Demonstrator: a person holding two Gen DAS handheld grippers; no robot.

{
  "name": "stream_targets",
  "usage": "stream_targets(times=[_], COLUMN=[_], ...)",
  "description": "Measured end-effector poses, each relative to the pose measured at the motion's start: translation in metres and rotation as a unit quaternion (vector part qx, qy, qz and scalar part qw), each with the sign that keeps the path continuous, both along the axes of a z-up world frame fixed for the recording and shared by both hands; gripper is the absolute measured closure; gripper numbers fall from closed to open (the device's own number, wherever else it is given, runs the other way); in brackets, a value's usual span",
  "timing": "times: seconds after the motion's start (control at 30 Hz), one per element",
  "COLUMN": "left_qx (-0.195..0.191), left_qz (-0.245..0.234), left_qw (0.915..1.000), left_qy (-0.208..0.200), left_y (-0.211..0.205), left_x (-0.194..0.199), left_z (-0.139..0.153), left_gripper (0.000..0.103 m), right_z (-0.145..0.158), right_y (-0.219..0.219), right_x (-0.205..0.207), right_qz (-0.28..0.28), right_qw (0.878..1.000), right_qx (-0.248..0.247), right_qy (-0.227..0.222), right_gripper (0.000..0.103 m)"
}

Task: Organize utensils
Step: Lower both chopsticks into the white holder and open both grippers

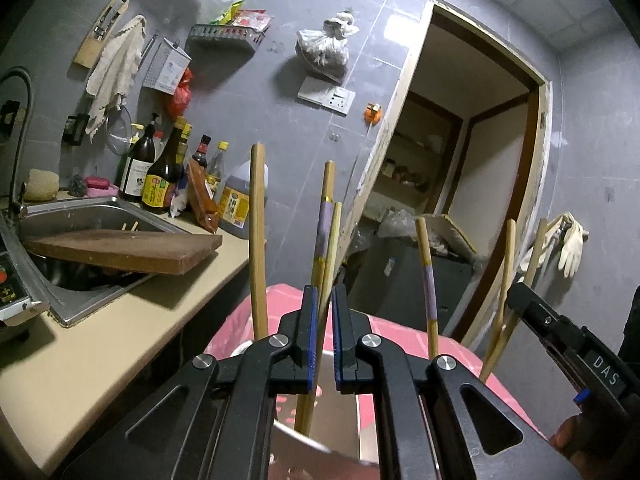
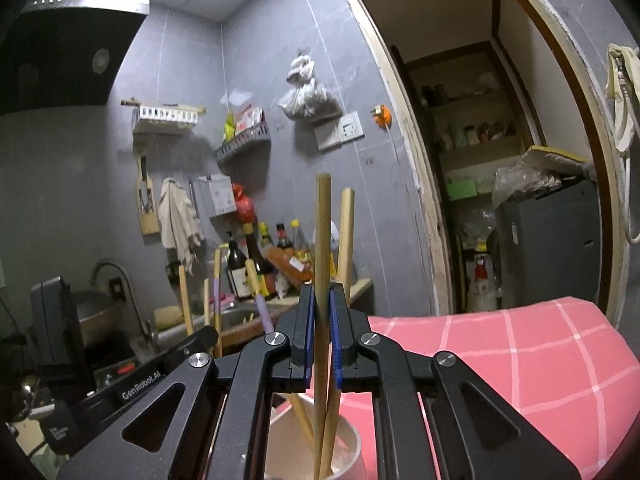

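Note:
Several wooden chopsticks stand upright in metal cups on a pink checked cloth [image 2: 520,356]. My left gripper [image 1: 324,332] is shut on a pair of chopsticks [image 1: 326,220], one with purple and yellow bands, above a shiny cup [image 1: 316,420]. My right gripper [image 2: 321,332] is shut on a plain chopstick [image 2: 322,240] that stands in a pale cup [image 2: 340,452] with other chopsticks. The right gripper also shows at the right edge of the left wrist view [image 1: 536,316], among more chopsticks [image 1: 426,272].
A beige counter [image 1: 100,340] lies to the left with a steel sink [image 1: 80,212], a wooden cutting board [image 1: 124,248] across it, and sauce bottles [image 1: 160,176]. A doorway [image 2: 500,140] opens behind the pink cloth.

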State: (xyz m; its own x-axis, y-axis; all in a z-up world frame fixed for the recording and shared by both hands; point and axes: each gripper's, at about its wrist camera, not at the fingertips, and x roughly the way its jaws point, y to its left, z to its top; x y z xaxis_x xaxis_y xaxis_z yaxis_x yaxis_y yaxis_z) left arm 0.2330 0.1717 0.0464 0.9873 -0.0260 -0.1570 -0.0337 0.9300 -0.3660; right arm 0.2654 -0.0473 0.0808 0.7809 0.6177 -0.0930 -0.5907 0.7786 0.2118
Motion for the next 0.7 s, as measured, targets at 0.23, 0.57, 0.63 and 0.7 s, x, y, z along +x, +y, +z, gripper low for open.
stream_targets(times=[0.23, 0.57, 0.63, 0.7], left_qx=[0.011, 0.039, 0.051, 0.066], left_qz=[0.0, 0.023, 0.023, 0.022], left_qw=[0.9998, 0.9989, 0.9984, 0.9976], left_qy=[0.014, 0.01, 0.005, 0.004], left_y=[-0.005, -0.013, -0.019, -0.027], left_x=[-0.006, -0.025, -0.031, -0.036], left_z=[-0.003, 0.009, 0.013, 0.016], left_gripper=[0.083, 0.06, 0.059, 0.053], right_z=[-0.005, 0.003, 0.004, 0.007], right_y=[-0.005, -0.02, -0.028, -0.037], right_x=[-0.002, -0.015, -0.02, -0.026], right_qz=[-0.007, -0.027, -0.032, -0.038], right_qw=[1.0, 0.999, 0.999, 0.999], right_qx=[-0.015, -0.018, -0.017, -0.017], right_qy=[0.012, -0.007, -0.009, -0.011], right_gripper=[0.088, 0.07, 0.064, 0.056])
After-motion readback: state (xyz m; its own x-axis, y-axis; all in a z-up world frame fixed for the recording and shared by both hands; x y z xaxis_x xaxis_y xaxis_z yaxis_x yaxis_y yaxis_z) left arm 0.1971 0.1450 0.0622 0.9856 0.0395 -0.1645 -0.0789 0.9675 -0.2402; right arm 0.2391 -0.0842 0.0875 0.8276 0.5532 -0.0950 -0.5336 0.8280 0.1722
